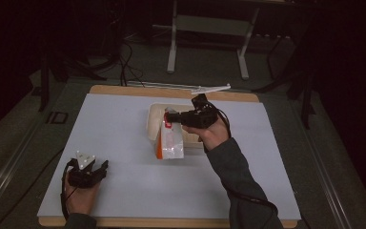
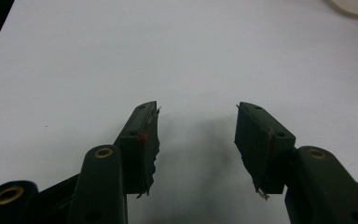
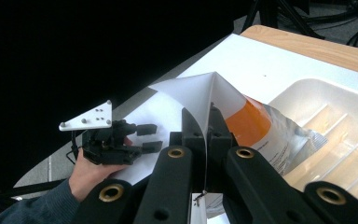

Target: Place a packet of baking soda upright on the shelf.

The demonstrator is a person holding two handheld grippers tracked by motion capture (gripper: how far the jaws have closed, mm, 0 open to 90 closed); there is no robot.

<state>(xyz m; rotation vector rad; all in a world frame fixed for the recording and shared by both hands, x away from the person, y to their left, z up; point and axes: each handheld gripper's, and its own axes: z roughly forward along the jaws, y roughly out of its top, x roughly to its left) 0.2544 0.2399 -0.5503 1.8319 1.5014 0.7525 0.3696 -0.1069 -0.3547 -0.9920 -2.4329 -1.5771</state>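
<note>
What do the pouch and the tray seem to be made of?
The pouch looks like thin plastic film or foil laminate: glossy, crinkled, printed orange and white, folding where the right tool pinches it. The tray looks like moulded cream plastic: smooth, slightly shiny, with ribbed compartments. Neither is certain.

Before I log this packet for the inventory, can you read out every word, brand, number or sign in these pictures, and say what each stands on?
No text is legible.
Orange and white bag, pinched at its top edge by the right gripper: orange and red printed patches, any lettering too blurred to read.
White tray: no marking visible.
Grey plate on the left gripper: screw heads, no writing.
</note>
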